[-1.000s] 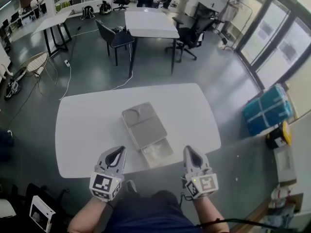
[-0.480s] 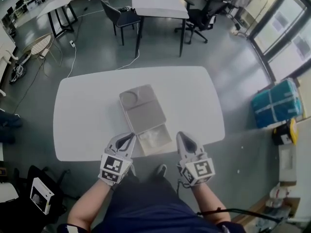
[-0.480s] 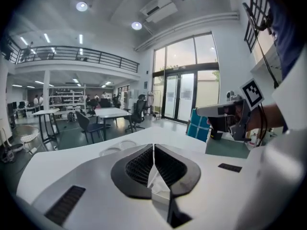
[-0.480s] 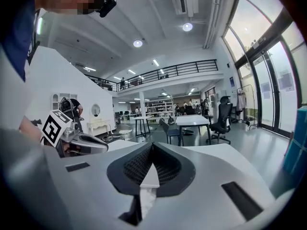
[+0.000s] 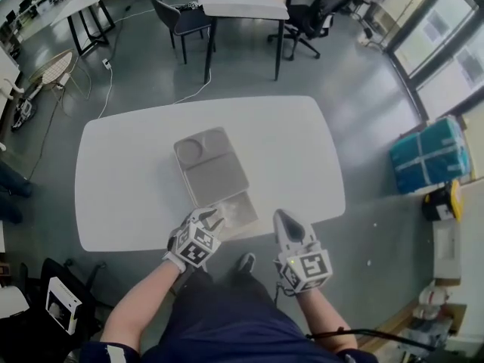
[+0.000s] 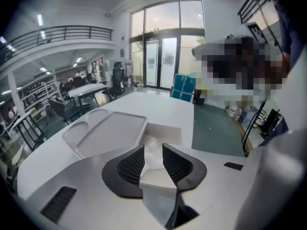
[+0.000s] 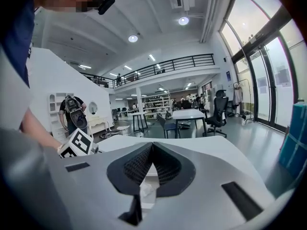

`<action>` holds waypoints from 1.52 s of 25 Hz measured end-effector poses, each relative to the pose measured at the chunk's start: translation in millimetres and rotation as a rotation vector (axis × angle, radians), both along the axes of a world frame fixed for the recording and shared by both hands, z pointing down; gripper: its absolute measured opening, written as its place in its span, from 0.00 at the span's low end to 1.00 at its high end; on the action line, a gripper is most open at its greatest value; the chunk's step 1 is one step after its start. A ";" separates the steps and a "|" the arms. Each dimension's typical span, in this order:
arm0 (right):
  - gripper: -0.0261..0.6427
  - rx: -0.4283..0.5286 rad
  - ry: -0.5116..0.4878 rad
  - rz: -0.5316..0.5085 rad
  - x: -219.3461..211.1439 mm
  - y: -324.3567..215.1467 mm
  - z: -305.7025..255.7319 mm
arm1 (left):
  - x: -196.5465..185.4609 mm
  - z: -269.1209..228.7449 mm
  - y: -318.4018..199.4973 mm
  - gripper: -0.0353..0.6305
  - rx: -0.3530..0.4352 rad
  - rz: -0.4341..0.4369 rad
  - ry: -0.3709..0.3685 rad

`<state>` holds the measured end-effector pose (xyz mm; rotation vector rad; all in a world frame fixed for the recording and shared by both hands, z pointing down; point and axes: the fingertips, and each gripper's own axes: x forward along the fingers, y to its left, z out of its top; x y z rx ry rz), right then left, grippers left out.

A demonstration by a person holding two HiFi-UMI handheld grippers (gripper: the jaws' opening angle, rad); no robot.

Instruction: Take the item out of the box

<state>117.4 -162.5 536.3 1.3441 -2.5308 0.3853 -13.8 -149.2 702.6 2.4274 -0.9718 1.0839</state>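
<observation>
Plainly, the move turns on the left side: our left tongs sit at the near left corner of the box, tips pointing away from us and a little right. The item, a pale crinkled wrap, lies just ahead of them inside the open compartment. In the left gripper view the jaws are opening, with the item showing in the gap beyond the tips. We see no pad pressing on it, so we judge nothing is gripped. Our right tongs hang at the near edge of the worktop, to the right of the box and apart from it, jaws together and empty. The box and its flat lid run away from us, leaning left, with the open compartment at our end. The item's own long axis we cannot make out. We judge the left tongs the nearer, needing only a short push forward and down over the item.
</observation>
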 end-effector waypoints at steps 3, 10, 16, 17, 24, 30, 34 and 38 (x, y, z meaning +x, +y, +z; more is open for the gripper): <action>0.06 0.006 0.004 0.024 7.1 -0.3 -0.9 | 4.1 32.1 -0.7 0.28 -0.088 0.038 -0.087; 0.06 0.013 0.006 0.092 29.4 3.6 -5.1 | 8.0 73.0 -12.0 0.27 -0.209 -0.001 -0.218; 0.06 0.009 0.011 0.184 56.1 18.7 -5.5 | 9.9 82.3 -5.3 0.26 -0.203 0.039 -0.358; 0.06 0.010 0.012 0.196 59.2 20.1 -6.6 | 9.1 82.7 -4.6 0.22 -0.194 0.061 -0.385; 0.06 0.023 -0.004 0.201 60.9 25.4 -7.7 | 7.8 83.4 -8.1 0.10 -0.183 0.125 -0.423; 0.06 0.025 -0.001 0.184 57.4 24.3 -16.4 | 9.1 70.6 -11.0 0.10 -0.171 0.088 -0.368; 0.06 -0.008 -0.001 0.162 54.4 29.6 -4.1 | 14.7 63.3 -1.2 0.10 -0.173 0.069 -0.285; 0.06 -0.018 -0.010 0.140 46.2 29.0 -1.3 | 17.3 55.2 5.1 0.10 -0.165 0.072 -0.248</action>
